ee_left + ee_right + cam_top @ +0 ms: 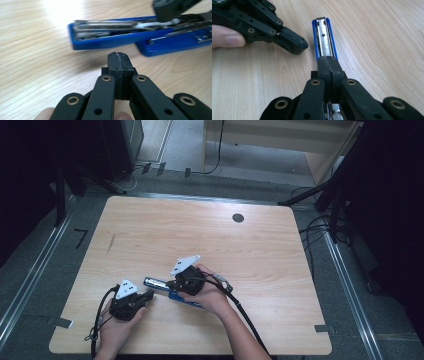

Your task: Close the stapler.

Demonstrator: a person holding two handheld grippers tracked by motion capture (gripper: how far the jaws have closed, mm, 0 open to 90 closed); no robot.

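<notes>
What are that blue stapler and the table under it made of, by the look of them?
The blue stapler seems to have a smooth, glossy blue casing, plastic or painted metal; which one is unclear. Its inner staple channel looks like bare shiny metal, silvery and reflective. The table appears to be pale wood or wood-look laminate: grain lines run along it, with a slight sheen.

I am looking down on a light wooden table (150,230) with rounded corners, standing on grey floor. A blue stapler (165,285) is lying directly on it near the front edge, its metal magazine (323,37) facing up. A round dark grommet (238,217) is sitting in the board toward the far right. A short dark mark (111,242) is showing on the left part. Small tape pieces (63,322) are sticking at the front corners.
</notes>
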